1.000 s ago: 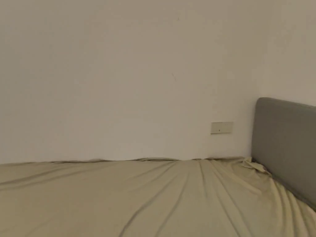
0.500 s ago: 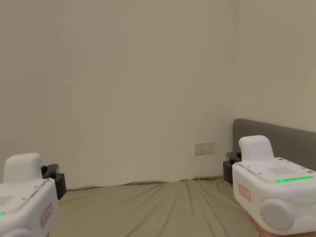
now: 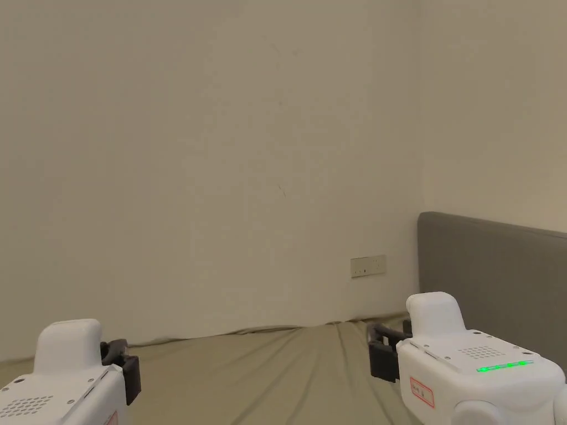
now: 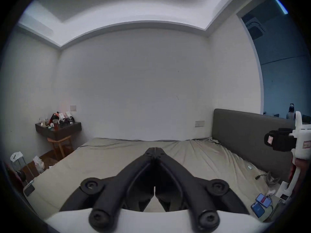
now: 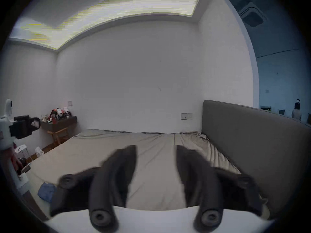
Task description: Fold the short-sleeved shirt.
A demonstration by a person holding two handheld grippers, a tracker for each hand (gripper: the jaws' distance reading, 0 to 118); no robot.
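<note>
Head view: a second ago just bed and wall. Half a second ago both grippers were in frame; now both sit lower, and the right one has moved inward. Left gripper (image 3: 130,365) at the bottom-left corner, right gripper (image 3: 382,346) at bottom right, both above the olive bed sheet (image 3: 266,371), touching nothing. Grey headboard (image 3: 487,276) behind the right one, wall socket (image 3: 368,266) beside it. Can't judge jaw gap from this angle.

Left gripper view: left gripper (image 4: 154,150) has jaws pressed together at the tips, nothing between them, hovering over the sheet (image 4: 109,154). Right gripper (image 4: 271,140) at the far right edge. Two phones (image 4: 260,204) on the bed's near right corner. Cluttered side table (image 4: 58,130) at the left wall.

Right gripper view: right gripper (image 5: 155,150) has jaws spread wide, blurred, bare sheet (image 5: 154,177) in the gap, holding nothing. Left gripper (image 5: 33,124) at the left edge. Blue cloth (image 5: 47,192) crumpled at the bed's near left edge; can't tell if it's the shirt.
</note>
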